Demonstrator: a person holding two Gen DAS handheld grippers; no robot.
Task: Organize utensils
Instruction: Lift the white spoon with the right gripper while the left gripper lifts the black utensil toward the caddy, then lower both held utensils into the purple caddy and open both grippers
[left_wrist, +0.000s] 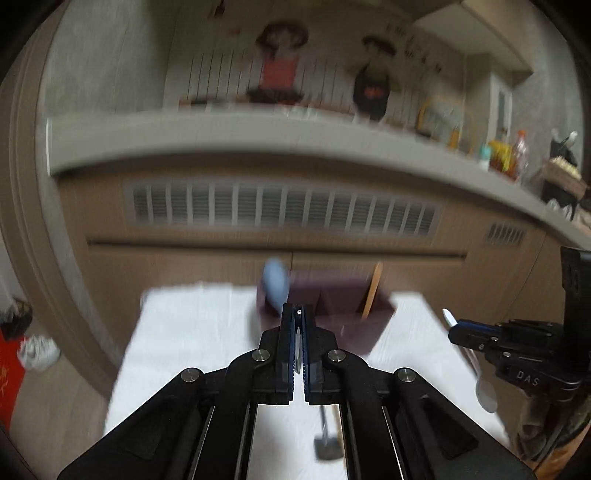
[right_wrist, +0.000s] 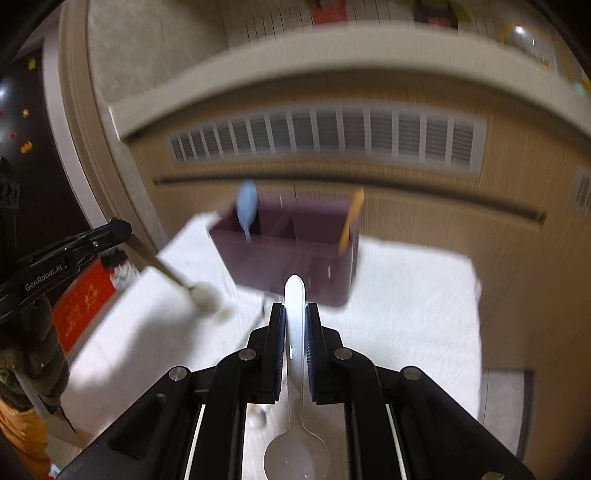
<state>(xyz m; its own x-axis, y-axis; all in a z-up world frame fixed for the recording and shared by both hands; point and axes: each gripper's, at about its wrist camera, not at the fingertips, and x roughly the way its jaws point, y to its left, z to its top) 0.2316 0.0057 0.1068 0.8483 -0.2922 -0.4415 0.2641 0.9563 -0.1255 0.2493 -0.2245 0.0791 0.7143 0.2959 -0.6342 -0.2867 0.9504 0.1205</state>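
The purple organizer (right_wrist: 295, 251) stands on the white-covered table (right_wrist: 406, 295), a blue spoon (right_wrist: 246, 206) in its left compartment, a wooden utensil (right_wrist: 351, 218) at its right end. My right gripper (right_wrist: 295, 314) pinches a white spoon (right_wrist: 294, 295); my left gripper (left_wrist: 298, 321) clamps a metal utensil's (left_wrist: 327, 443) handle.

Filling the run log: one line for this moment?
left tongs shut on metal utensil; right tongs shut on white spoon; purple box holds blue spoon

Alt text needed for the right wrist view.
The right gripper is clamped on a white plastic spoon, handle pointing ahead toward a purple divided box on a white cloth. The box holds a blue utensil and a wooden one.
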